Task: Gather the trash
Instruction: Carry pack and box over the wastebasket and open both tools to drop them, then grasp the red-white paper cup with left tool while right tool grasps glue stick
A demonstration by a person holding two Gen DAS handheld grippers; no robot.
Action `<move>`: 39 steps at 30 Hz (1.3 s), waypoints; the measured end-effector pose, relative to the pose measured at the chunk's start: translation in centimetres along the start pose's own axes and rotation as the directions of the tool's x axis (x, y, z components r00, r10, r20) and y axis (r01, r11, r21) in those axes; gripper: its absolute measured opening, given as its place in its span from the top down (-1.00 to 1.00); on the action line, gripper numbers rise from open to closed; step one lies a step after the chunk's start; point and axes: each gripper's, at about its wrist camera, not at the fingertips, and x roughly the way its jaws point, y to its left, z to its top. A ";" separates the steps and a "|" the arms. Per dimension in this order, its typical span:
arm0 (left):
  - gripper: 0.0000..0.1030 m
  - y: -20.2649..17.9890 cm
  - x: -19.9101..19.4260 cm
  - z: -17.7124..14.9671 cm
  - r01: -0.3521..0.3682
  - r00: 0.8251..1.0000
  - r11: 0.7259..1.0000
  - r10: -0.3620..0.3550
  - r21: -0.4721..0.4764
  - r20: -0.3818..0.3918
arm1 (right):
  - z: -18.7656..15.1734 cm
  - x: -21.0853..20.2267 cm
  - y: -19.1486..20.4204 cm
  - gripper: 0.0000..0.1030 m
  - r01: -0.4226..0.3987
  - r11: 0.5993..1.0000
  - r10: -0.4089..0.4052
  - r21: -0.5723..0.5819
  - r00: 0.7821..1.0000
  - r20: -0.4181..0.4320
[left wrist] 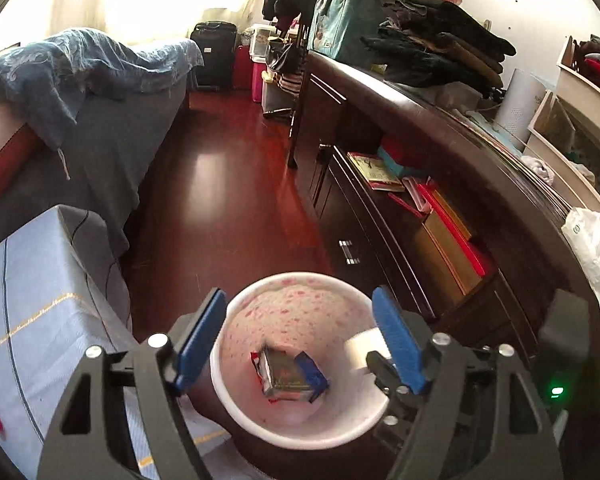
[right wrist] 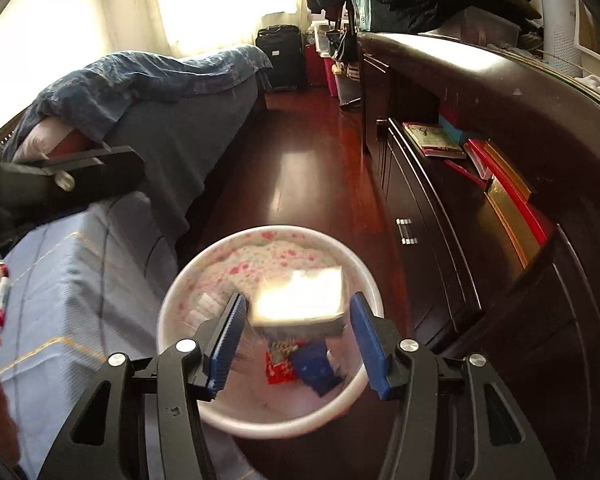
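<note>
A round white bin with a pink-flowered liner [left wrist: 260, 420] [right wrist: 180, 280] stands on the floor below both grippers. Inside lie a crushed silver and red packet [left wrist: 284, 376] and a blue wrapper [left wrist: 312, 372] [right wrist: 314, 368]. My left gripper [left wrist: 300, 344] is open and empty above the bin. My right gripper [right wrist: 298, 344] is open; a pale, blurred box [right wrist: 300, 296] is between and just beyond its blue fingers [right wrist: 228, 336], in the air over the bin. It also shows blurred in the left wrist view [left wrist: 364, 350], by the other gripper's tip.
A table with a light blue cloth [left wrist: 28, 300] [right wrist: 60, 288] is at the left, with a red-capped marker [right wrist: 0, 300] on it. A dark wooden cabinet [left wrist: 400, 240] [right wrist: 480, 200] with books runs along the right. A bed [left wrist: 100, 120] is behind.
</note>
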 end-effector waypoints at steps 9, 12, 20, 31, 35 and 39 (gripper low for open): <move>-0.74 2.8 -4.1 -0.4 -0.074 0.995 0.996 0.077 -0.047 0.065 | -0.5 0.2 1.0 -0.36 0.061 0.998 -0.061 -0.013 0.997 -0.050; -0.79 4.0 -6.1 -1.1 -0.136 0.988 0.988 0.140 -0.068 0.071 | -0.7 -1.3 2.1 -0.46 0.046 0.999 -0.047 -0.018 0.997 -0.053; -0.89 9.9 -12.8 -4.1 -0.374 0.919 0.915 0.387 -0.152 0.068 | -0.9 -5.7 7.2 -0.65 -0.072 0.994 0.070 -0.081 0.997 -0.032; -0.93 28.4 -16.3 -3.0 -0.638 0.758 0.680 0.638 -0.361 -0.138 | -1.8 -9.2 17.7 -0.68 -0.262 0.927 0.260 -0.268 0.965 -0.043; -0.93 35.2 -13.5 -3.7 -0.640 0.765 0.642 0.582 -0.422 -0.275 | -2.3 -9.6 20.9 -0.68 -0.287 0.901 0.286 -0.325 0.957 -0.051; -0.93 38.7 -11.5 -4.4 -0.624 0.780 0.625 0.533 -0.469 -0.328 | -2.7 -9.5 23.8 -0.68 -0.301 0.876 0.300 -0.376 0.952 -0.064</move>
